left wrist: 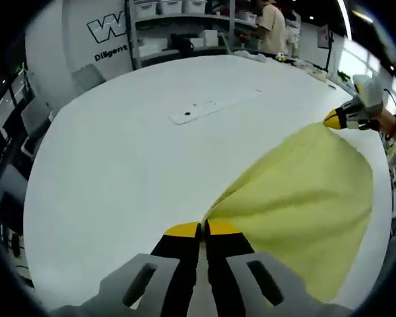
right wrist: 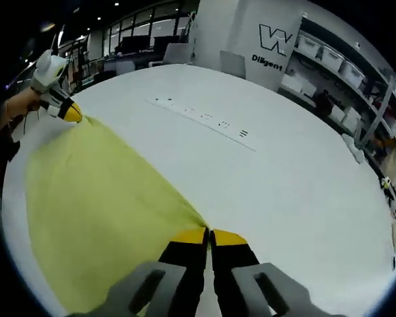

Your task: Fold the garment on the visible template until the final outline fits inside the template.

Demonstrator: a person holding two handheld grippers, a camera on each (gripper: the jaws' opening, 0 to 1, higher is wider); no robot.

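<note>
We've both the left gripper (left wrist: 203, 229) and right gripper (right wrist: 210, 236) clenched on 2 corners of the yellow garment (left wrist: 303, 198), stretched taut; uneven pull risks a slip.

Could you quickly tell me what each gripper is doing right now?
Left gripper: shut on the yellow garment.
Right gripper: shut on the same garment's other corner.

I see my left gripper (left wrist: 202, 229) closed on a corner of the yellow garment (left wrist: 303, 205); the right gripper (left wrist: 336, 119) pinches its far corner above the white worktop (left wrist: 119, 172).
</note>
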